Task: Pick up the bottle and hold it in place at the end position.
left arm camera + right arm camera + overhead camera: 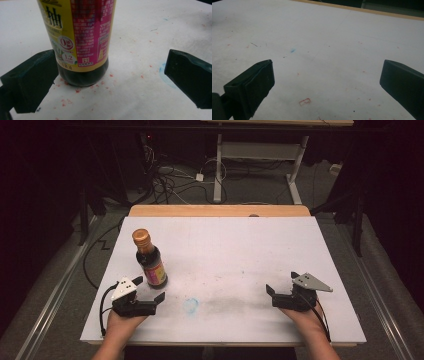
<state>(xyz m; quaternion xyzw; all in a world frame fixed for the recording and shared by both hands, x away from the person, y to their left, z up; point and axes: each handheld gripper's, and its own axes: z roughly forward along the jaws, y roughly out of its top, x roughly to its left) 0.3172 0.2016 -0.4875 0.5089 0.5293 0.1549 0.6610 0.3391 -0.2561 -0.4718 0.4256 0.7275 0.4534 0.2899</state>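
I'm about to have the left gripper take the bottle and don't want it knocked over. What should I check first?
1. Left gripper jaws open: ok, both stand wide apart.
2. Bottle upright on the table: ok.
3. Cap on: ok.
4. Bottle centred between the jaws: not ok; in the left gripper view it sits right beside one jaw, far from the other. Whether they touch: cannot tell.
5. Right gripper out of the way: ok, open at the table's other side, nothing between its jaws.
6. Table round the bottle free of other things: ok, only stains.
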